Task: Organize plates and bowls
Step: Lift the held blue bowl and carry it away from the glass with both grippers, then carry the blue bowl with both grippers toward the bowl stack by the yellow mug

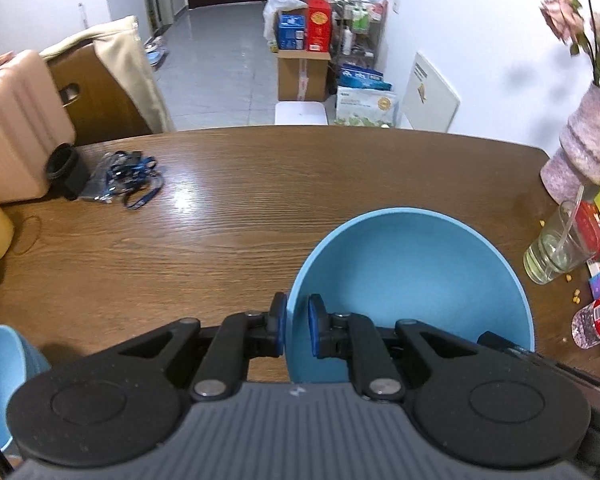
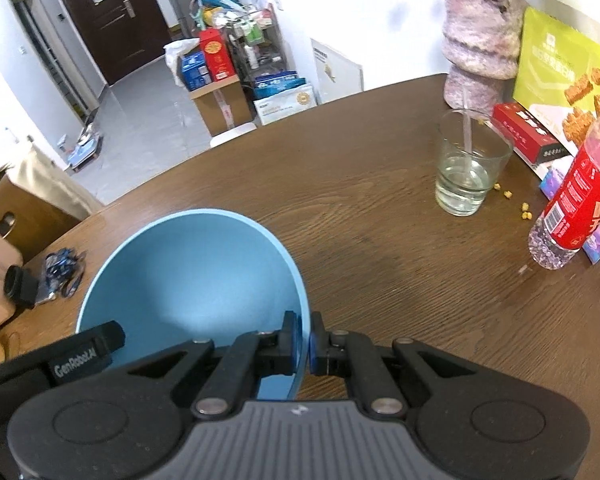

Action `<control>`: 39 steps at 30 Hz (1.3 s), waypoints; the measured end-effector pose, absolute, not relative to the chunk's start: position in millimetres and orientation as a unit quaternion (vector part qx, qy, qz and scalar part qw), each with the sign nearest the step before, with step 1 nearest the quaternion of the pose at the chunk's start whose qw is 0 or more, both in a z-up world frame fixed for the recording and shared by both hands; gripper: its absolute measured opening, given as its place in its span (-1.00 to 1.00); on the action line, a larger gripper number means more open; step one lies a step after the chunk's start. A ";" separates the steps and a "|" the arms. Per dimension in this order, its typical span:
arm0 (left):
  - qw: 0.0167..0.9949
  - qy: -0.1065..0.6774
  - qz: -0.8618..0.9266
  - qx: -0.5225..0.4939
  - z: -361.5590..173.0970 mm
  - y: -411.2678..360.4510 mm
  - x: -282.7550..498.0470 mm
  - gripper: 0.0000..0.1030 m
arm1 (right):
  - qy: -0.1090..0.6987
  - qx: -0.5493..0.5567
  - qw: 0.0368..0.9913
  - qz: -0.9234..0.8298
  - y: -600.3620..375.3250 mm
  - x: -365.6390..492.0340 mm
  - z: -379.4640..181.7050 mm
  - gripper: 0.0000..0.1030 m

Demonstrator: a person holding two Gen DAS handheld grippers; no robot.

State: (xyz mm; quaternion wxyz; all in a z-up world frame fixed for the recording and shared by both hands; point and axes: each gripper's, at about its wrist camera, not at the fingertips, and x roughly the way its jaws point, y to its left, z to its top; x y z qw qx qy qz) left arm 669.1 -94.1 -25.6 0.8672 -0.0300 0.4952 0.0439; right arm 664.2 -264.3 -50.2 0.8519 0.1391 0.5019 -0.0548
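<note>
Between both fingers [image 1: 278,330]: bowl [image 1: 412,280] rim

Bowl [image 1: 412,280] above table [image 1: 220,220], glass [image 1: 556,248] right.

Both pics bright, w/ light from above. White glare shines on the wood table [image 1: 204,196]. Edges bend round & go dark at corners. The suitcase [image 1: 16,128] & flowers [image 1: 572,20] look a bit blurry. Soft shadow under the bowl [image 2: 192,276].

Bare table [image 1: 240,208] spans frame centre. Obstructions: glass [image 2: 470,164], bottle [image 2: 576,200] and vase [image 2: 480,40] at right; lanyards [image 1: 128,178] at left.
</note>
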 end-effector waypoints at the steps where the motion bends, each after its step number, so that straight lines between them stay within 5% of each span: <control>1: 0.868 0.494 0.047 -0.032 -22.9 -89.8 665.8 -0.77 | 0.502 0.137 0.853 -0.052 -260.2 662.3 -47.8 -0.89; 39: 0.856 0.474 0.181 -0.094 15.5 96.9 567.4 -0.76 | 0.503 0.067 0.860 0.058 -60.7 604.3 -5.5 -0.89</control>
